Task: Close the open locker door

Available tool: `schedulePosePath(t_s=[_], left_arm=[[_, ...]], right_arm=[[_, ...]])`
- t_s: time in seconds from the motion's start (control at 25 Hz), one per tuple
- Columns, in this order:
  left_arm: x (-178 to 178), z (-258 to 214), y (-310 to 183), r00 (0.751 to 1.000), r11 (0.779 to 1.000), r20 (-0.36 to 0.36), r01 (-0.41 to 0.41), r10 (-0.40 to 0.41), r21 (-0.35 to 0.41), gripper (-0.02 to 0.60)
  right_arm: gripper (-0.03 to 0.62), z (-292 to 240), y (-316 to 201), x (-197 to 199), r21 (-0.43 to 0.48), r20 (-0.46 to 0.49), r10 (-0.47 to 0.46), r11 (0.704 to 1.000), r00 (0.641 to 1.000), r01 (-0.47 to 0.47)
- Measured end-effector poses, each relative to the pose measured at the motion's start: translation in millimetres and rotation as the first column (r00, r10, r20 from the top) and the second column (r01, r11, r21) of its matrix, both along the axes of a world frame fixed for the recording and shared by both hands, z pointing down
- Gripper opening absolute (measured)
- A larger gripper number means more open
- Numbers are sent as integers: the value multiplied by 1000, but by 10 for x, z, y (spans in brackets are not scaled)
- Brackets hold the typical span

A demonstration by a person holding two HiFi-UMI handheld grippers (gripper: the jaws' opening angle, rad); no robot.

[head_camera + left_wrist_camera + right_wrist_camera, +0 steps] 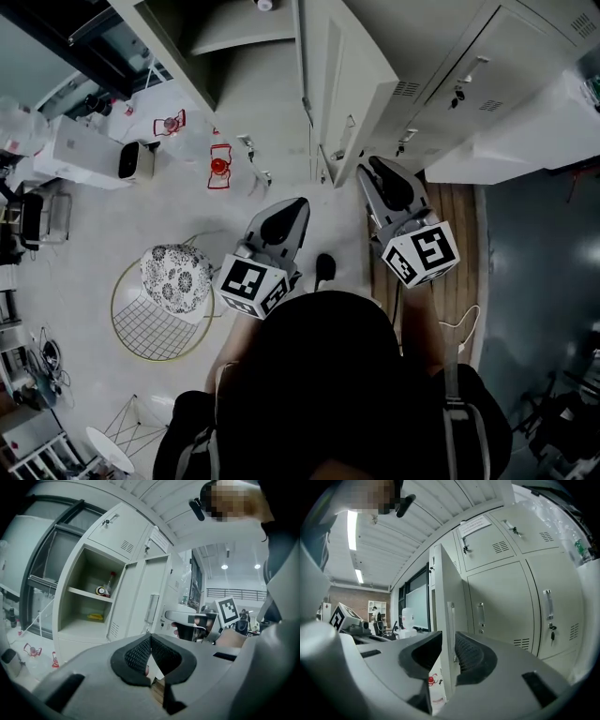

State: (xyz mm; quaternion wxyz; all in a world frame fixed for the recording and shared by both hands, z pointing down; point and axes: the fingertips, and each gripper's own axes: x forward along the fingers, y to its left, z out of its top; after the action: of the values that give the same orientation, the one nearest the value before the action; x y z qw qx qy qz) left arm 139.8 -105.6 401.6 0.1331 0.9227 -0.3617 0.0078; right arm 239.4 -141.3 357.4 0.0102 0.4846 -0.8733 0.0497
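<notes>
The grey locker's door (pixel 345 89) stands swung out from its open compartment (pixel 86 603), which holds a bottle (pixel 107 585) on its shelf. My right gripper (pixel 375 169) is just right of the door's lower edge. In the right gripper view, that gripper (pixel 448 638) is open. The door's edge (pixel 443 620) and its handle (pixel 451 623) show through the gap, with no pad pressing on them. My left gripper (pixel 296 206) hangs lower and left of the door. In the left gripper view, the left gripper (pixel 150 639) is shut, holding nothing.
Closed lockers (pixel 508 597) run to the right of the open one. A round wire chair with a patterned cushion (pixel 174 277) stands on the floor at the left, red objects (pixel 219 167) lie near the locker, and a wooden platform (pixel 452 225) lies at the right.
</notes>
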Motion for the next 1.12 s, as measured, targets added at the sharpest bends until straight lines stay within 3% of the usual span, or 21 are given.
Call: schedulePosePath(t_s=[0.68, 1.12], left_arm=[[-20, -22, -84, 995, 995, 16, 96, -97, 13, 18], [-183, -2, -32, 986, 986, 22, 168, -168, 2, 18]], right_arm=[[101, -15, -132, -72, 27, -10, -139, 990, 990, 139], [103, -28, -117, -325, 31, -21, -246, 969, 969, 247]])
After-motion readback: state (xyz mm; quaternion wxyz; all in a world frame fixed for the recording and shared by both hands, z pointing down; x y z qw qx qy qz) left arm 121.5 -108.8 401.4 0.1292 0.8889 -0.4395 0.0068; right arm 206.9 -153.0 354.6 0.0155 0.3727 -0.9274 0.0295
